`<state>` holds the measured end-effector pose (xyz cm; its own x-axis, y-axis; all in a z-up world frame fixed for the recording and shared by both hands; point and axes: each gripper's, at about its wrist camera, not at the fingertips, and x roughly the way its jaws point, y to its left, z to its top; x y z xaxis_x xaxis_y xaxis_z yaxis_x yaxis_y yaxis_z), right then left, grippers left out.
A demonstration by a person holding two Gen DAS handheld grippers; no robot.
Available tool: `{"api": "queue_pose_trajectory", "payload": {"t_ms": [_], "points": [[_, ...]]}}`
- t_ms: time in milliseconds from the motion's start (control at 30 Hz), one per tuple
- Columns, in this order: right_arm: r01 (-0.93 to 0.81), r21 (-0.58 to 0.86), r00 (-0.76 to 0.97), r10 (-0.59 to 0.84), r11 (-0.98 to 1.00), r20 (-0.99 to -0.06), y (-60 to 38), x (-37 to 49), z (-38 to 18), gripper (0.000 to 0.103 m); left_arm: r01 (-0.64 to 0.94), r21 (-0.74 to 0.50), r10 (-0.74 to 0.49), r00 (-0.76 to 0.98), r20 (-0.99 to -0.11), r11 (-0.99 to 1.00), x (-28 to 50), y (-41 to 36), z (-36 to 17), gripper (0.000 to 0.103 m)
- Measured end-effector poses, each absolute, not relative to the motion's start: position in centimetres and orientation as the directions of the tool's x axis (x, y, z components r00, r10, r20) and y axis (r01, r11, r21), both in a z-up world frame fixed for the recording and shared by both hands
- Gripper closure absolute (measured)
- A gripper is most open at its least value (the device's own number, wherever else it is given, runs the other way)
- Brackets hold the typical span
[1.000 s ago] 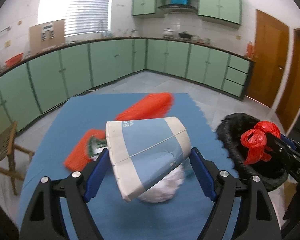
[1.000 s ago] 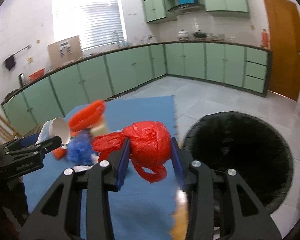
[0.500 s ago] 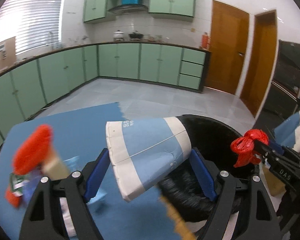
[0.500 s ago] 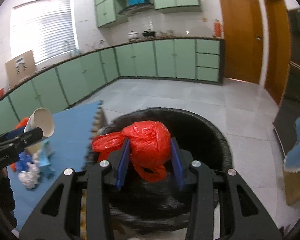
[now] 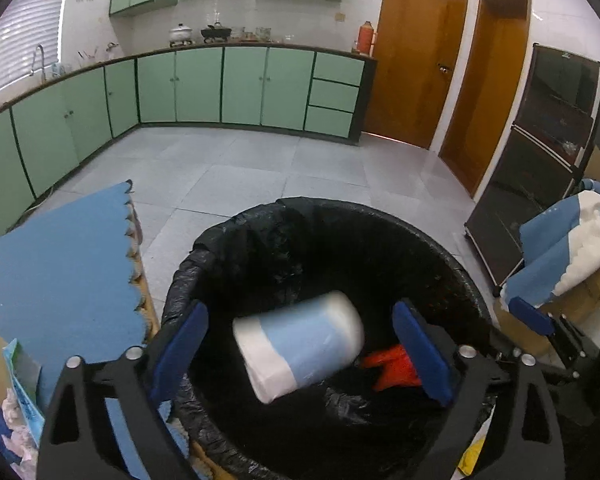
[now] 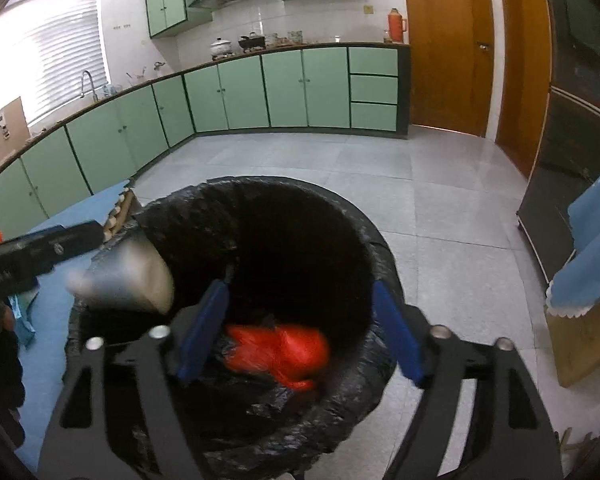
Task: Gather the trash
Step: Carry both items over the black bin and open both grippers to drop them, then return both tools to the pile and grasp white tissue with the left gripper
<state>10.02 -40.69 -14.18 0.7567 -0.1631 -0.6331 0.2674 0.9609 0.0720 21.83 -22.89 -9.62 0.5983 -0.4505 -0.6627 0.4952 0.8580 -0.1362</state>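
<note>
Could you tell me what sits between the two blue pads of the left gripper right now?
In the left wrist view, the blurred paper cup is between the open left gripper pads, touching neither, above the black-lined trash bin. The red plastic bag lies below.

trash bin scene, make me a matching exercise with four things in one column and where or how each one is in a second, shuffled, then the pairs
Things:
1. paper cup
2. red plastic bag
3. left gripper
4. blue foam mat

States:
A. lying inside the bin, on its black liner
B. blurred, loose between open jaws over the bin
C. on the table beside the bin
D. open, holding nothing

Pairs: 1-B, 2-A, 3-D, 4-C
</note>
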Motion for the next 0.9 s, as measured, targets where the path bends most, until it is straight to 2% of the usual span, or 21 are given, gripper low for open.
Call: {"api": "queue_pose_trajectory", "payload": {"t_ms": [167, 333, 700, 900], "points": [[0.282, 0.099, 0.770, -0.164, 0.954, -0.617, -39.5, 8.7, -13.6, 0.016, 0.473, -0.133, -0.439, 0.626, -0.644, 0.871, 21.3, -21.0, -8.6, 0.010], [0.230, 0.116, 0.805, -0.122, 0.966, -0.581, -37.0, 8.1, -11.6, 0.013, 0.399, -0.114, -0.382, 0.699, -0.605, 0.910, 19.5, -15.6, -6.5, 0.010], [0.056, 0.153, 0.848, 0.034, 0.987, -0.528, -26.2, 8.2, -9.5, 0.013, 0.141, 0.017, -0.110, 0.833, -0.542, 0.990, 13.5, -0.3, -6.0, 0.010], [-0.023, 0.156, 0.841, 0.104, 0.988, -0.532, -20.8, 8.9, -9.9, 0.013, 0.078, 0.063, -0.028, 0.817, -0.576, 0.995, 11.2, 4.2, -8.5, 0.010]]}}
